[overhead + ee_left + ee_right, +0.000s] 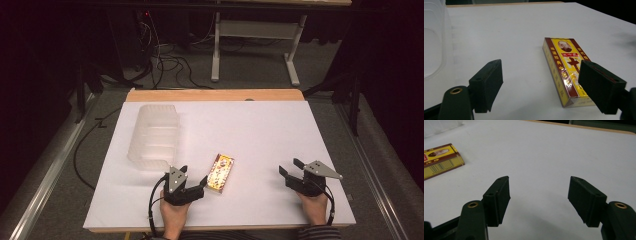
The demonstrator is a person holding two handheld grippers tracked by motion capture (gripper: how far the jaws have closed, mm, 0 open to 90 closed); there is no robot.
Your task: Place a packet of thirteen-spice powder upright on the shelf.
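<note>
Yellow box [566,72] partly hidden behind left tongs [540,85], gaping.

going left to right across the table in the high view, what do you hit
clear plastic container → left hand-held gripper → yellow and red box → right hand-held gripper, all lying on the white table top.

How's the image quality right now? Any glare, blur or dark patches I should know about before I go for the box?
High view: table evenly lit, surroundings very dark, overall soft; clear bin washes into the white top. Left gripper view: box sharp, slight sheen on its wrap near the right pad, the near jaws a little soft. Right gripper view: faint shadows under the jaws, box cut off at the left edge.
</note>
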